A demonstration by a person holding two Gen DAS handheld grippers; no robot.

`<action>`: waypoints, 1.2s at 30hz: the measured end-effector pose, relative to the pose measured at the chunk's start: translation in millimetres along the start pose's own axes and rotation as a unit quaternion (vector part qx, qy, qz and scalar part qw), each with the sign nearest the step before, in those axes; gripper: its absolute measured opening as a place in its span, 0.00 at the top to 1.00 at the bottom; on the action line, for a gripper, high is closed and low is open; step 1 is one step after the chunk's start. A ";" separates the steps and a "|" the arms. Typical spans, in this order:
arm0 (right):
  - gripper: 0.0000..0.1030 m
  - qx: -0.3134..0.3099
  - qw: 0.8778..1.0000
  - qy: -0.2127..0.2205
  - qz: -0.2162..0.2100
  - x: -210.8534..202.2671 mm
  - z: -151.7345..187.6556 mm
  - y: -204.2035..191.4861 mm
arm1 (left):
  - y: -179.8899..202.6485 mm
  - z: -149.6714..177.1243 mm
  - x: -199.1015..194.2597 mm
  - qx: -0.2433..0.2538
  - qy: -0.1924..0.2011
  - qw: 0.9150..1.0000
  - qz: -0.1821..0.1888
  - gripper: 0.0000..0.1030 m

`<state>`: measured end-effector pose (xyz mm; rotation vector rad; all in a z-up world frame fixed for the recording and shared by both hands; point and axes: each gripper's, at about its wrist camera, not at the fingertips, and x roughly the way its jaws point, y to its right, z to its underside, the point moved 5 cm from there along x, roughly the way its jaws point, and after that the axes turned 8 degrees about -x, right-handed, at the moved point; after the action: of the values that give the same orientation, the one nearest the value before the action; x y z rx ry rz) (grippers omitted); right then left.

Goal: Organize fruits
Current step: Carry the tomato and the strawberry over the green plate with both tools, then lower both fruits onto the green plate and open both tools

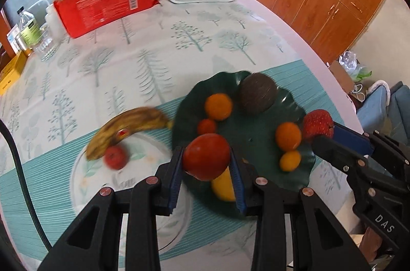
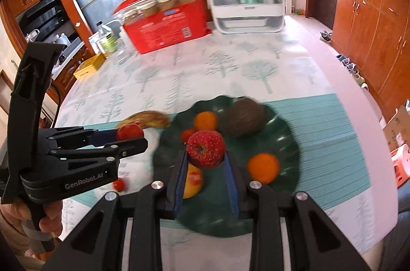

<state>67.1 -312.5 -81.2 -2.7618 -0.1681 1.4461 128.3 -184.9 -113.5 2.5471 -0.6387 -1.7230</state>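
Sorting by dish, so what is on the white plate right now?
On the white plate lie a brown-spotted banana and a small red fruit. The left tool hides the plate's near part.

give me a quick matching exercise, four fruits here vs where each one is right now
Things:
1. banana
2. coconut
3. smooth red fruit
4. speckled red apple

Places:
A. in the right tongs
B. on the white plate
C. in the left tongs
D. on the green leaf-shaped dish

Pairs: 1-B, 2-D, 3-C, 4-A
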 end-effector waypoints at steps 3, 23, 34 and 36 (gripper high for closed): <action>0.72 -0.006 1.000 -0.009 0.002 8.7 -2.3 24.6 | 14.1 -5.1 14.2 -0.009 -0.002 1.000 -0.002 0.68; 0.72 -0.013 0.997 -0.065 -0.031 64.7 9.7 64.2 | 47.5 0.2 81.2 -0.029 -0.047 0.998 -0.035 0.67; 0.71 -0.040 0.997 -0.071 -0.018 70.7 12.0 54.6 | 44.6 -0.3 67.2 -0.016 -0.016 0.998 -0.058 0.41; 0.71 -0.040 0.996 -0.071 -0.019 70.0 12.3 52.9 | 42.0 0.2 64.2 -0.017 -0.016 0.998 -0.061 0.38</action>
<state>101.1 -358.2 -149.1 -2.6989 -0.2853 1.6626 134.5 -244.6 -161.3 2.5919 -0.4605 -1.7961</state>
